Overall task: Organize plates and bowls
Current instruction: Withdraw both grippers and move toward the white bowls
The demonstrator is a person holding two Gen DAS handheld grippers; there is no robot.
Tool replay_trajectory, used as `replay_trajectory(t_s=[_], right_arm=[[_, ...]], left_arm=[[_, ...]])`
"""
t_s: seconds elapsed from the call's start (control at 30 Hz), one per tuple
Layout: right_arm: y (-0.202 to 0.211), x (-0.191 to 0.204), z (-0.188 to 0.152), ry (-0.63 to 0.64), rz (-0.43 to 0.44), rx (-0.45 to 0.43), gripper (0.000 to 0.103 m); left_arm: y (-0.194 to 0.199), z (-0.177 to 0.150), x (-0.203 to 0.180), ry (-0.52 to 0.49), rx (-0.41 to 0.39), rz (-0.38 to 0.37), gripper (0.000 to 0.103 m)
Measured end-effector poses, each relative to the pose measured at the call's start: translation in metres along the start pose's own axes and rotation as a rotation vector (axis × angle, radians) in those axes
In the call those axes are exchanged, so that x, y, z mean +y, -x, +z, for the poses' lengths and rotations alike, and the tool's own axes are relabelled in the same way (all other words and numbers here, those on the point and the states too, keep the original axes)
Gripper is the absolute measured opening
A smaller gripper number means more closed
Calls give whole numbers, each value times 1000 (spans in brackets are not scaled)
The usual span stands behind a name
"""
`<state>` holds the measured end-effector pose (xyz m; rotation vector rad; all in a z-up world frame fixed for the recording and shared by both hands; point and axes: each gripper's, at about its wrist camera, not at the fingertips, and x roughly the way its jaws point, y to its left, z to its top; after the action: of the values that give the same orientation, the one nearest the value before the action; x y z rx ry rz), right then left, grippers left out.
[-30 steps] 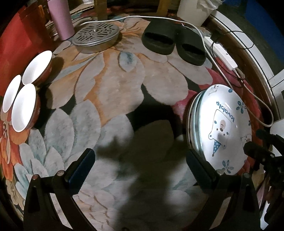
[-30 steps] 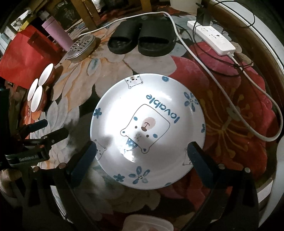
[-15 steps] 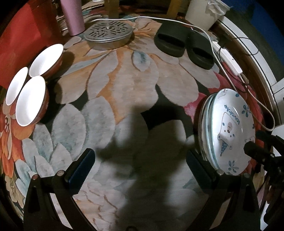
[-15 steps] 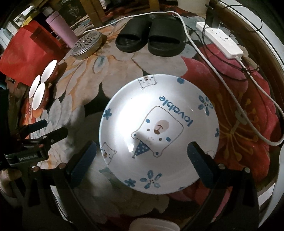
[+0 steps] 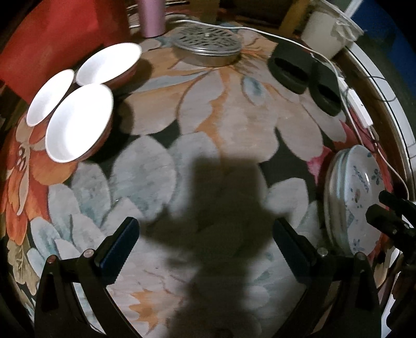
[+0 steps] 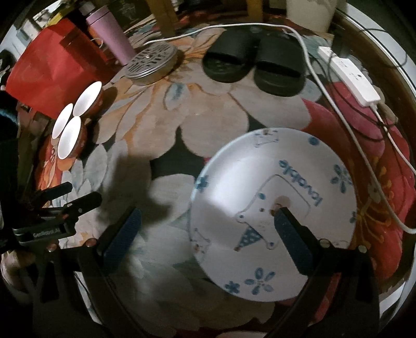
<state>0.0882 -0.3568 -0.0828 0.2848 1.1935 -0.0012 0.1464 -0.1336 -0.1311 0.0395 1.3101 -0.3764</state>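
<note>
Three red bowls with white insides [image 5: 80, 122] sit clustered on the floral rug at the left; they also show in the right wrist view [image 6: 71, 130]. A stack of white plates with a blue bear print [image 6: 273, 208] lies on the rug; in the left wrist view the stack [image 5: 351, 197] is at the right edge. My left gripper [image 5: 205, 241] is open and empty above bare rug, right of and nearer than the bowls. My right gripper [image 6: 208, 231] is open and empty, its right finger over the top plate.
A round metal perforated lid [image 5: 208, 46], a pink tumbler [image 5: 152, 15] and a red bag [image 6: 49, 70] lie at the back left. Black slippers [image 6: 252, 65], a white power strip [image 6: 351, 78] and its cable [image 6: 345, 135] lie at the back right.
My left gripper has moved toward the bowls, which are now larger and closer. My right gripper has shifted left, so the plates now sit right of centre in its view.
</note>
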Motion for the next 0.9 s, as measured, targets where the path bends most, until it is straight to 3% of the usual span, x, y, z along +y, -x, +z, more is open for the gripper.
replay_trajectory(t_s=[0.9], right_arm=[[-33,88,17,137,87,38,103]], left_arm=[[11,-16,85,121,3,69,102]])
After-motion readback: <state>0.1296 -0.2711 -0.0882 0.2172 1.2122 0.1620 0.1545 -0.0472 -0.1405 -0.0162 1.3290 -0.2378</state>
